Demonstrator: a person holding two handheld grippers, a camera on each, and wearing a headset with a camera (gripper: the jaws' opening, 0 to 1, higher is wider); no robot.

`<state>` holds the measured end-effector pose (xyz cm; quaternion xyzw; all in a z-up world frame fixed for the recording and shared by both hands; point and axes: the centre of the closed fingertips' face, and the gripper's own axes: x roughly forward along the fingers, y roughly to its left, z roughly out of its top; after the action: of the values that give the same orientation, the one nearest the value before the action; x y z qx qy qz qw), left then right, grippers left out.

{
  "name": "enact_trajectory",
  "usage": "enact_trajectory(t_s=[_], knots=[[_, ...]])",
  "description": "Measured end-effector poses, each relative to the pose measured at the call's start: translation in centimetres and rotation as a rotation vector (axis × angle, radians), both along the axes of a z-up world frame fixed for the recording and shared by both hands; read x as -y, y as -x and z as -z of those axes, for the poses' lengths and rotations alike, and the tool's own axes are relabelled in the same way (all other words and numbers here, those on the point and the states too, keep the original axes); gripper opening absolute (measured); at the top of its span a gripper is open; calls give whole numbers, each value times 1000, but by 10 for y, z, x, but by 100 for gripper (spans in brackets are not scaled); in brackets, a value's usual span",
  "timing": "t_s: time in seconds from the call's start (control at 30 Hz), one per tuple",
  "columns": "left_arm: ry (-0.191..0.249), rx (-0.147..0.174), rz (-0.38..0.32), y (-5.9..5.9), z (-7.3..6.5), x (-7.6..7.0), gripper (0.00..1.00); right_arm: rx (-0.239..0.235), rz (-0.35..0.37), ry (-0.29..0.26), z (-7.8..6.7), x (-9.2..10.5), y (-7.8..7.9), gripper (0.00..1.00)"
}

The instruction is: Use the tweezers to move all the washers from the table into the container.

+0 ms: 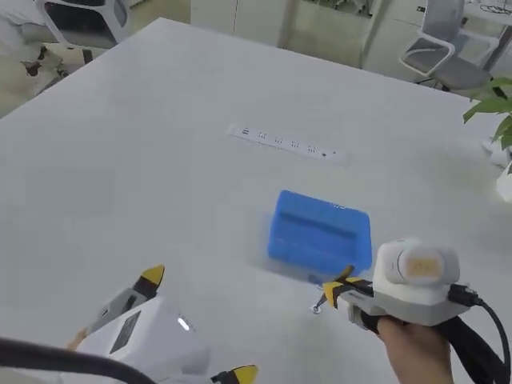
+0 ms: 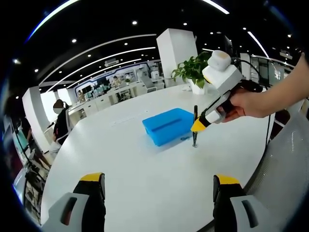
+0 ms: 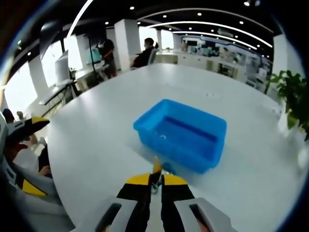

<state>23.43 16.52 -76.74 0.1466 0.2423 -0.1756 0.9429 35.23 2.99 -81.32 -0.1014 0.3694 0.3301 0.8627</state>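
White tabletop (image 1: 144,160) spreads wide and bare around me. Its near edge curves just under my left gripper (image 2: 159,181), whose jaws stand wide apart and hold nothing. My right gripper (image 3: 154,182) has its jaws clenched on the tweezers (image 3: 156,168). The right gripper view catches no more than a short tip of them poking out between the jaws. The left gripper view shows them nearly upright, point down at the tabletop. Whether that point pinches anything I cannot tell.

Just beyond the point sits the blue container (image 3: 193,152), close beside the tweezers, with open surface on its other sides. On its floor the right gripper view shows a small pale ring that looks like a washer (image 3: 163,137); the head view is too blurred to pick it out.

Past the container, well apart from it, a white power strip (image 1: 286,144) lies flat. A potted plant (image 1: 492,104) is cut off at the right edge of the head view, and office chairs (image 1: 448,56) stand beyond the tabletop's far edge.
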Motion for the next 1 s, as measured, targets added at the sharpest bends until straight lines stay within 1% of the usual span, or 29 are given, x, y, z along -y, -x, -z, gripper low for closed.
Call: enact_trajectory(t_s=[0.03, 0.1, 0.2, 0.37, 0.5, 0.73, 0.83, 0.9, 1.0], knots=[[1, 1, 0, 0, 0, 0, 95, 6, -6, 10, -1, 0, -1, 3], [2, 3, 2, 0, -1, 0, 95, 14, -14, 10, -5, -1, -3, 3], [13, 5, 5, 1, -3, 2, 96, 26, -17, -1, -13, -3, -7, 3], [11, 2, 5, 1, -2, 2, 96, 51, -26, -27, -29, -9, -16, 3], [11, 0, 4, 2, -5, 2, 96, 71, -35, -44, -40, -16, -22, 3], [7, -2, 5, 3, -9, 3, 95, 114, -57, -67, -59, -28, -38, 3], [5, -4, 6, 3, -8, 3, 95, 131, -54, -79, -67, -33, -49, 3], [7, -6, 7, 2, -8, 3, 95, 136, -54, -82, -69, -35, -56, 3], [3, -10, 5, 2, -7, 3, 95, 141, -59, -64, -64, -35, -68, 3]])
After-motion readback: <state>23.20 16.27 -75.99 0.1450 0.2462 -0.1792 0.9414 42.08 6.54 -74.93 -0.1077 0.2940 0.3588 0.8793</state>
